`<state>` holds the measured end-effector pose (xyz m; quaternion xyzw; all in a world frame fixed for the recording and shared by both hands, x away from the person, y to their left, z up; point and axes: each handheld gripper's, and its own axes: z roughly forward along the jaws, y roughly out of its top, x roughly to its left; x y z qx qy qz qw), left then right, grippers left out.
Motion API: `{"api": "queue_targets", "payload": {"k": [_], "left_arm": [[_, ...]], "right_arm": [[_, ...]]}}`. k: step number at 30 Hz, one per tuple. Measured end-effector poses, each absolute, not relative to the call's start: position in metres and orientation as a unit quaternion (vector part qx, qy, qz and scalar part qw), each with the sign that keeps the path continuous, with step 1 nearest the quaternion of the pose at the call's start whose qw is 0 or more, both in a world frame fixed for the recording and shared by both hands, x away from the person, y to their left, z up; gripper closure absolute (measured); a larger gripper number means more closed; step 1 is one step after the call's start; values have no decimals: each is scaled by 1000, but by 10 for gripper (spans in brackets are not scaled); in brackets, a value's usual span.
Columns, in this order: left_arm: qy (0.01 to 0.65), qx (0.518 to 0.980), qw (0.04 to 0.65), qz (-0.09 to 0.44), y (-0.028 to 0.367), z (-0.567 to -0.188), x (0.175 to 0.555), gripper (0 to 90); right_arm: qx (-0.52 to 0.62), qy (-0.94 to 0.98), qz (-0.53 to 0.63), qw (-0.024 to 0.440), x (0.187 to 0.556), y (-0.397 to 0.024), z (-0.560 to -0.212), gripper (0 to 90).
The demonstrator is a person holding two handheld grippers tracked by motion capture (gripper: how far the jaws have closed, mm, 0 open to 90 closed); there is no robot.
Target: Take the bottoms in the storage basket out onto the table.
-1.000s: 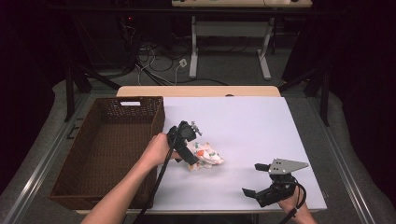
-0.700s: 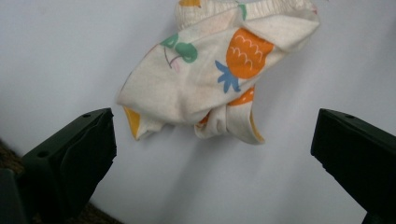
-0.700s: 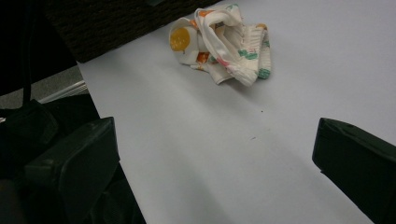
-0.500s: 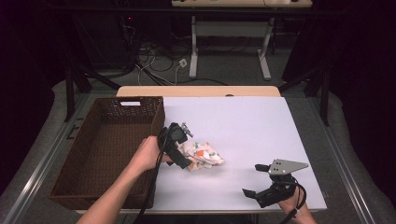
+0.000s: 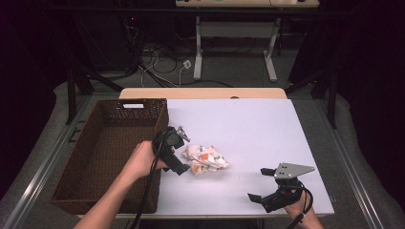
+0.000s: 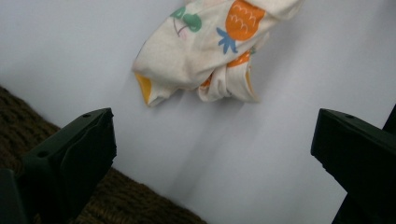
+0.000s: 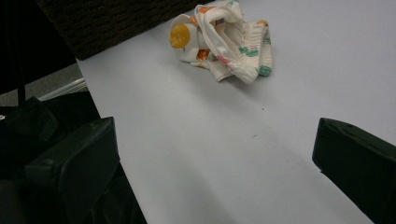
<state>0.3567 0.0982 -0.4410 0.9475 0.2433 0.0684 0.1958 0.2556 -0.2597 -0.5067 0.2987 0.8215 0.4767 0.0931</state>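
High view overhead, forward-down; both gripper views low (close), sharing cloth [image 5: 206, 159].

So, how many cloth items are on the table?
1: a crumpled printed cloth on the white table, just right of the basket, beside the open left claw.

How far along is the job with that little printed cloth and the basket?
It looks barely started. The crumpled printed cloth lies on the white table, outside the brown basket, which looks empty. In hand: the left gripper sits open beside the cloth, not holding it. The right gripper rests open near the table's front edge. Grasping and moving remain.
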Motion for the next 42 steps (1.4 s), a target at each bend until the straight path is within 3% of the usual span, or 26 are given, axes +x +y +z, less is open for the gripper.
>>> {"api": "queue_targets", "payload": {"k": [42], "left_arm": [[313, 915, 232, 108, 170, -436, 317, 5]], "right_arm": [[299, 826, 470, 89, 256, -259, -507, 1]]}}
